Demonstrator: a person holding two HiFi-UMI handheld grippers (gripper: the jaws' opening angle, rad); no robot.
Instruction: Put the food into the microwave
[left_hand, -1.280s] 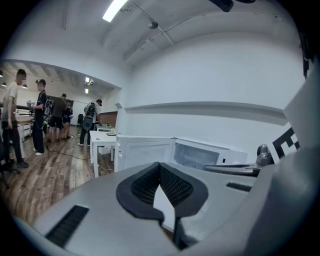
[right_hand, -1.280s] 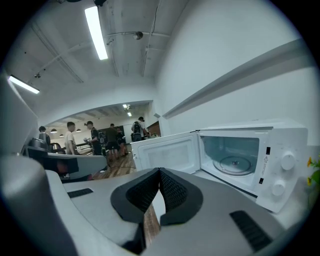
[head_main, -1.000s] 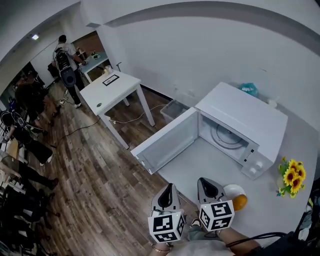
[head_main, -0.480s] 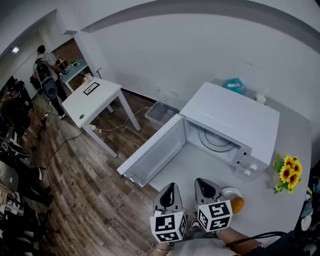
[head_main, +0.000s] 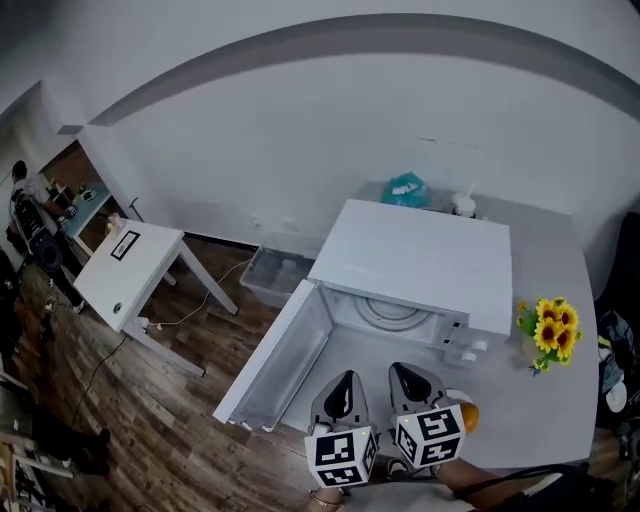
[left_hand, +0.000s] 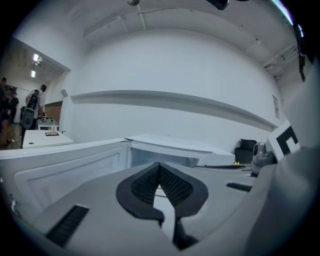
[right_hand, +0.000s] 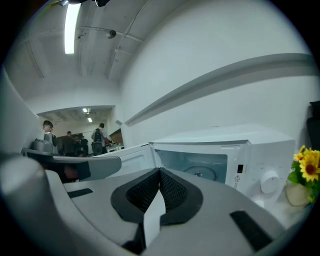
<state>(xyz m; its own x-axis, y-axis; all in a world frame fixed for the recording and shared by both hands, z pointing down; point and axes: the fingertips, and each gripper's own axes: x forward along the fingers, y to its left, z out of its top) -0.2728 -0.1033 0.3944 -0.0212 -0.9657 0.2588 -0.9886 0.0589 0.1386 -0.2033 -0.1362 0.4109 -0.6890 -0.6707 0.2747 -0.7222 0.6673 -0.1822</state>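
At the counter's near edge: the left gripper (head_main: 344, 381) and right gripper (head_main: 403, 372) sit side by side, close together, with their tips toward the oven.
Left gripper jaws: pressed together at the tips, with nothing between them.
Right gripper jaws: also closed tip to tip, holding nothing.
Food: a round orange piece of food (head_main: 470, 415) in a small white bowl (head_main: 458, 397). It rests on the grey countertop (head_main: 560, 400) just right of the right gripper, partly hidden by it, near the front edge and outside the oven.
Oven: the white boxy microwave (head_main: 420, 260) has its cavity open, and the round glass turntable (head_main: 392, 312) shows inside.
Door: the white microwave door (head_main: 275, 365) is swung wide to the left. Its free edge appears to reach past the counter's left edge, over the wood-plank floor (head_main: 120, 420).
Open room: a strip of countertop lies between the gripper tips and the cavity mouth, walled on the left by the door.
Right flank: a bunch of yellow sunflowers in a small vase (head_main: 546, 330) stands near the oven's front right corner, beside the knobs.
Floor side: a small white table (head_main: 125, 275) stands well apart from the counter.
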